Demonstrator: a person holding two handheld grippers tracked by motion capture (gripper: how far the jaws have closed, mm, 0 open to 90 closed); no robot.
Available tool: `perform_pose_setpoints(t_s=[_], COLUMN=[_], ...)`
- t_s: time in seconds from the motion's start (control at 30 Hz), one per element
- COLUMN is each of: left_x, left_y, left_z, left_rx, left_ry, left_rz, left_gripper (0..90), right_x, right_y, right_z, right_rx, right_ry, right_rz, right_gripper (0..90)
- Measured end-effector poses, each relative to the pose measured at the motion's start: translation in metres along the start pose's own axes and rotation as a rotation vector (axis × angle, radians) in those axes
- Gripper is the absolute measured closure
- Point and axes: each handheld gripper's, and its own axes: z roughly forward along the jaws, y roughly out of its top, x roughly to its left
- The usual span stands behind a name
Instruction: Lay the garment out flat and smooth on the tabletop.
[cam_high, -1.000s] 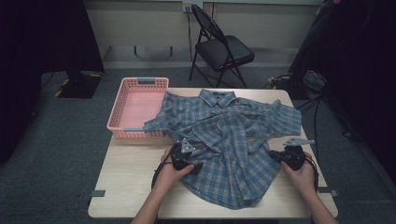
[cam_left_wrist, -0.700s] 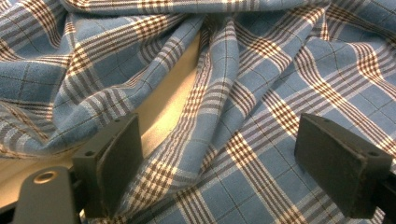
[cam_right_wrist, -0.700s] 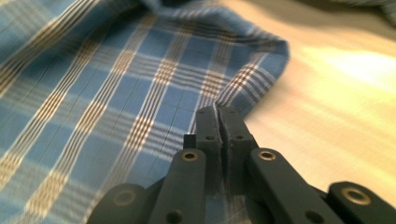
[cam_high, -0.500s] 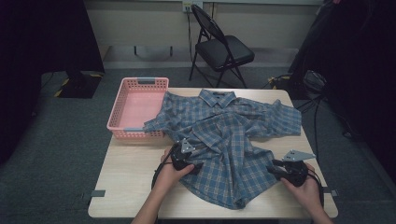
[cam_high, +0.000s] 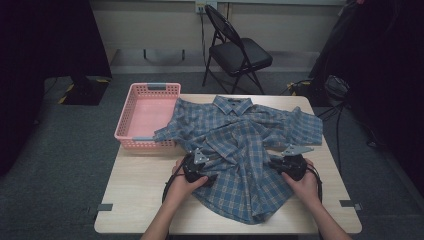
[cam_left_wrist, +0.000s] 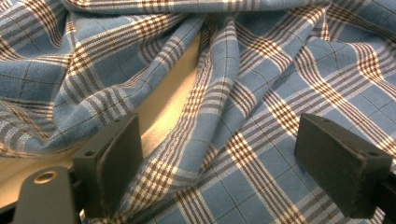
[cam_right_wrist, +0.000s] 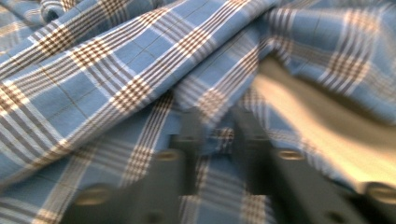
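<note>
left fingers (cam_left_wrist: 219, 163) wide over shirt (cam_high: 240, 145) | right fingers (cam_right_wrist: 217, 140) just closing — pinching a fold

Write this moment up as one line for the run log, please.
item: plaid shirt spread on table | left gripper: open over cloth | right gripper: just been closing, pinching a shirt fold | pink basket: beside shirt

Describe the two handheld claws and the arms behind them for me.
Both are compact black units. The left claw and the right claw each carry a grey three-cornered plate on top and trail a black cable toward the person. In the left gripper view its jaws are blocky black slabs with flat pads and bolt holes. The forearms are bare, no sleeves visible.
</note>
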Motion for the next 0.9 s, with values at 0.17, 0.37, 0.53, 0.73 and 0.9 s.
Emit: perform_pose_setpoints(t_s=[0.17, 0.37, 0.53, 0.73, 0.9], left_x=[0.000, 0.000, 0.000, 0.000, 0.000], left_y=[0.000, 0.000, 0.000, 0.000, 0.000], left_z=[0.000, 0.000, 0.000, 0.000, 0.000], left_rx=[0.000, 0.000, 0.000, 0.001, 0.000], left_ry=[0.000, 0.002, 0.003, 0.003, 0.003], left_rz=[-0.001, -0.003, -0.003, -0.004, -0.004], left_gripper=[14.7, 14.7, 14.7, 14.7, 14.7], right_x=[-0.012, -0.013, -0.005, 0.009, 0.002], right_y=[-0.003, -0.016, -0.030, -0.044, -0.032], right_z=[-0.001, -0.011, -0.031, -0.049, -0.057], right_rx=[0.002, 0.018, 0.043, 0.063, 0.001], right_ry=[0.019, 0.038, 0.062, 0.127, 0.114], right_rz=[0.025, 0.032, 0.029, 0.043, 0.067], right_gripper=[89.2, 89.7, 89.7, 89.6, 89.6])
